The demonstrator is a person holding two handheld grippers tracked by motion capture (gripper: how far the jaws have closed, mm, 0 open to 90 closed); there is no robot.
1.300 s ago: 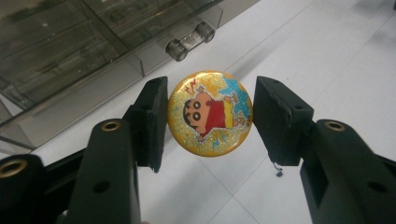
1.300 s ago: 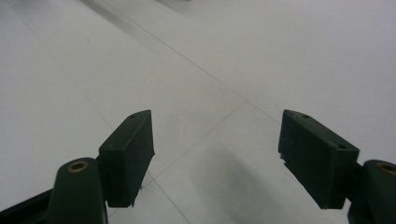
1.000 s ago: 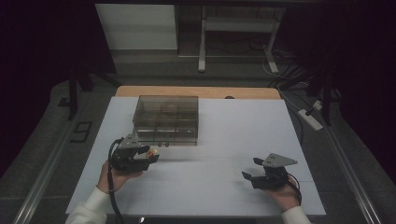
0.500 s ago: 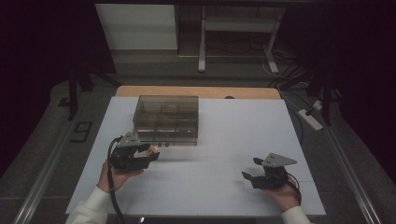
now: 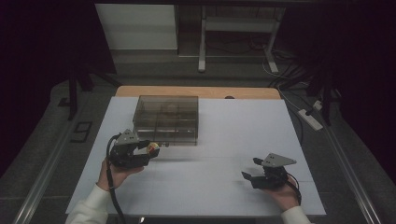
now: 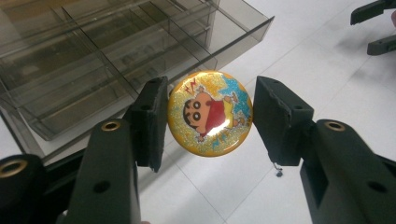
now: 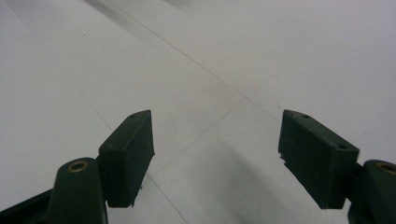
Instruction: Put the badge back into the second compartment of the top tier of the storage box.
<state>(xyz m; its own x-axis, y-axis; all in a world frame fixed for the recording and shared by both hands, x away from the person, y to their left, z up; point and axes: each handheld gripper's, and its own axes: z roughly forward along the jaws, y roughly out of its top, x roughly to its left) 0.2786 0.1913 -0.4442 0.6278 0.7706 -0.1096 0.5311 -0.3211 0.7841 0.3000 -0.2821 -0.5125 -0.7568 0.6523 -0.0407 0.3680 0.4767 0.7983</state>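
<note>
The left hand-held gripper (image 6: 208,116) held a round cartoon badge (image 6: 209,113), its jaws seemingly just gripping the rim. The compartment box (image 5: 166,120) lay just beyond, toward the desk's (image 5: 233,186) far edge. The right hand-held gripper (image 5: 254,175), wide open and empty, was well apart.

A white tabletop (image 5: 224,140) with faint grid lines carries a smoky clear compartment box (image 5: 166,119), standing just ahead of the left gripper (image 5: 148,150) and well away from the right gripper (image 5: 250,169)

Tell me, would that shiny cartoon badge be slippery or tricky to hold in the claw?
Probably slippery: the badge has a glossy domed face with a glare spot. It looks stiff and light, so unlikely to bend. Being round and gripped by its edges in the left claw, it could pivot or roll if dropped.
</note>
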